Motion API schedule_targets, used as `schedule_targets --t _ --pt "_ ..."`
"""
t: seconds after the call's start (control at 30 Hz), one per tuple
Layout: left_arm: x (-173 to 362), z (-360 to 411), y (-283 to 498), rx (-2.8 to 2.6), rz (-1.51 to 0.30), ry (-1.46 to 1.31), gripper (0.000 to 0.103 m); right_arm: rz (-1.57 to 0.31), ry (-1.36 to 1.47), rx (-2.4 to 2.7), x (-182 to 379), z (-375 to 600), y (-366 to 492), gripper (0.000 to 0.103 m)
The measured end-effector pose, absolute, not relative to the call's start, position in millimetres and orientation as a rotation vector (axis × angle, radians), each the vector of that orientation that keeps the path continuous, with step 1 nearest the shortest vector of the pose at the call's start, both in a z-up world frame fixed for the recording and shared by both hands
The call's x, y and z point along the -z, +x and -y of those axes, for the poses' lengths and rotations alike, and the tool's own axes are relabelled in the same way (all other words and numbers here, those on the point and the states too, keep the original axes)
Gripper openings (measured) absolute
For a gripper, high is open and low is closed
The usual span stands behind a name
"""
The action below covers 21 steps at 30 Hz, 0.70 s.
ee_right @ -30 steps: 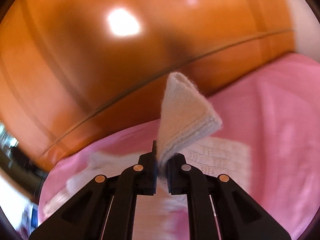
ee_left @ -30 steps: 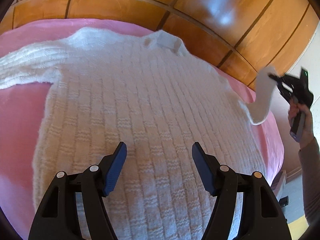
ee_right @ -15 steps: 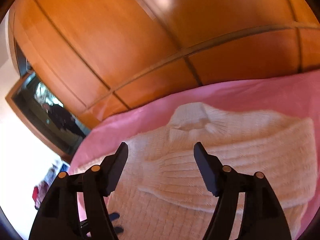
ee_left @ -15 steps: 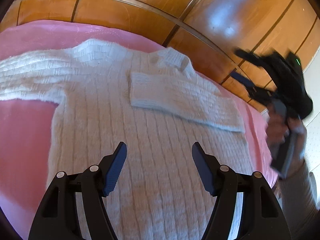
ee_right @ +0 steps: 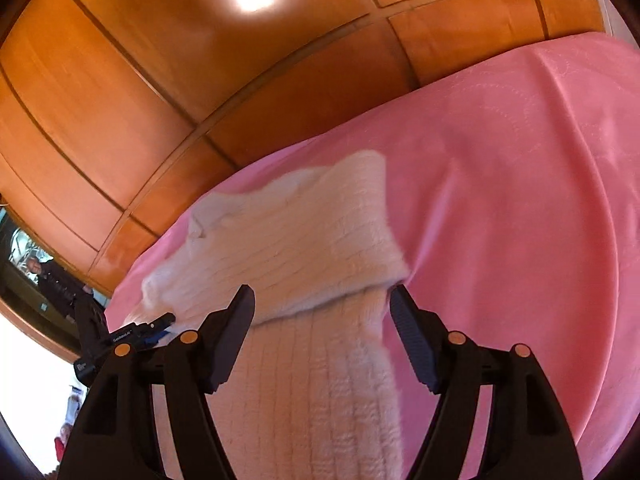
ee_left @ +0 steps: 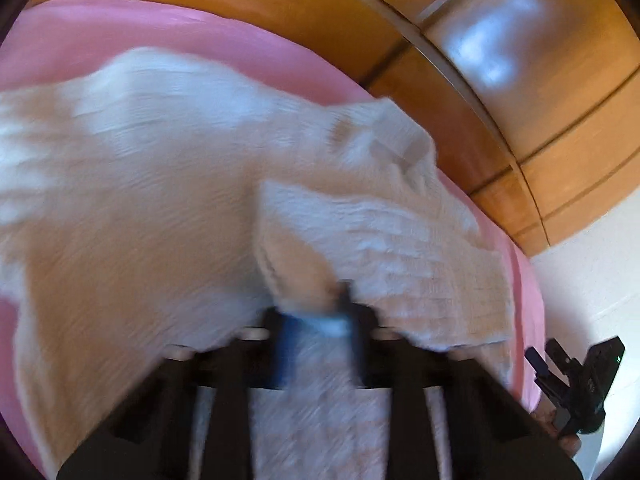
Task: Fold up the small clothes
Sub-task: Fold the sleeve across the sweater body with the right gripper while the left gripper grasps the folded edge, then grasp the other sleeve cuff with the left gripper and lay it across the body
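A white knitted sweater (ee_left: 160,200) lies flat on the pink bedspread (ee_left: 120,28), its collar toward the wooden panels. One sleeve (ee_left: 380,240) is folded across the chest. My left gripper (ee_left: 320,320) is shut on the sweater, pinching knit fabric near the folded sleeve's end; the view is blurred. In the right wrist view my right gripper (ee_right: 322,320) stands open just above the sweater (ee_right: 300,240), its fingers on either side of a strip of the knit without pressing it. The left gripper (ee_right: 160,322) shows at the sweater's far side.
Glossy wooden wardrobe panels (ee_right: 200,80) rise right behind the bed. Bare pink bedspread (ee_right: 520,200) stretches to the right of the sweater. The right gripper (ee_left: 560,372) and a hand show past the bed's edge, against a white wall (ee_left: 592,272).
The right gripper let go of the sleeve cuff, which now lies folded over the chest, and sank toward the sweater's edge. The left gripper moved up to the folded sleeve and shut on the knit.
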<state>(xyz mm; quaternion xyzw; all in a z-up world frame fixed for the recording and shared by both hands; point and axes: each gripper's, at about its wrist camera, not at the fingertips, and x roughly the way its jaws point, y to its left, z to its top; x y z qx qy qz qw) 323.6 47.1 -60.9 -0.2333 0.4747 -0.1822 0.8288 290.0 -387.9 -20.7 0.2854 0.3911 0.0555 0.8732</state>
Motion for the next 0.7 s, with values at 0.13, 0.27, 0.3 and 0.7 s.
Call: schedule_targets --t 0.13,0.27,0.3,0.7 --pt "25 -39 339 0.395 -0.883 -0.444 0.006 -0.785 0.531 -0.134 7 370 314 0.070" --pt "4 -39 341 0.348 -0.799 -0.366 0.006 -0.828 0.443 -0.106 20 344 346 0.070" --pt "7 -38 344 0.321 -0.815 -0.338 0.006 -0.850 0.417 -0.083 28 338 353 0.069" --pt "62 -30 340 0.124 -0.910 -0.118 0.036 -0.908 0.124 0.060 76 294 363 0.091"
